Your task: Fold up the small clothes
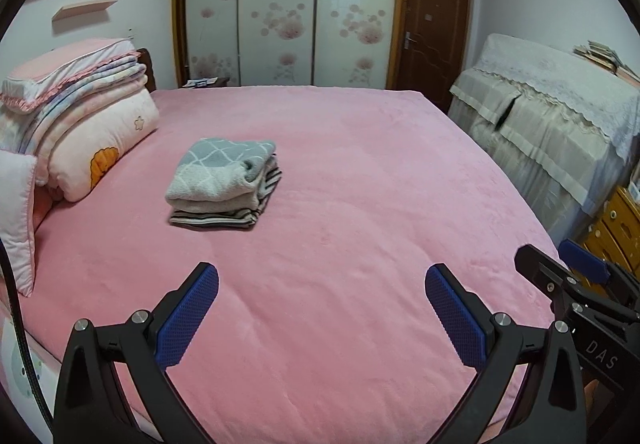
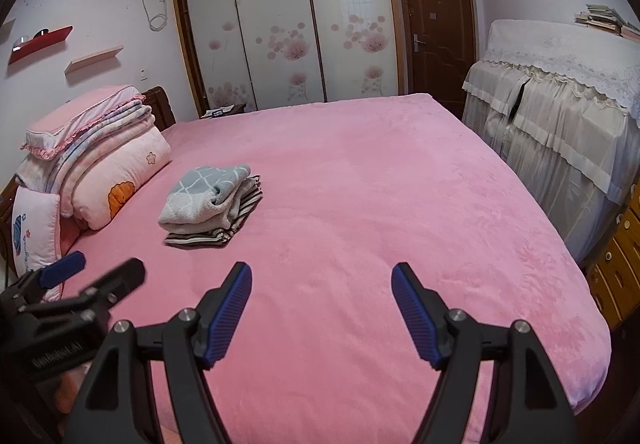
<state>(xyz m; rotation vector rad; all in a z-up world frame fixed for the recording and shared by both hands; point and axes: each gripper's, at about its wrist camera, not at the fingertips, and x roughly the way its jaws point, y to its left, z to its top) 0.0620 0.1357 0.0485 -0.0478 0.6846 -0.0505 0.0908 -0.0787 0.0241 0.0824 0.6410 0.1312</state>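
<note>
Grey diamond-patterned garment (image 1: 224, 168) tops striped black-and-white clothes (image 1: 218, 218) on a plain pink bedspread (image 1: 360, 184).

A bed (image 1: 360, 172) covered in pink fleece filled the frame. Folded clothes (image 1: 224, 184) were stacked left of centre, and bedding (image 1: 80, 116) was piled at far left.

Stack of folded small clothes (image 1: 224, 184) (image 2: 210, 204) on pink plush bed cover (image 1: 340, 204) (image 2: 360, 204), left of centre. Pile of folded pink quilts (image 1: 88, 116) (image 2: 100, 160) left of stack (near headboard). Lace-covered cabinet (image 1: 560, 116) (image 2: 568, 104) right of bed. Sliding-door wardrobe with flower print (image 1: 288, 4) (image 2: 288, 24) behind bed.
</note>
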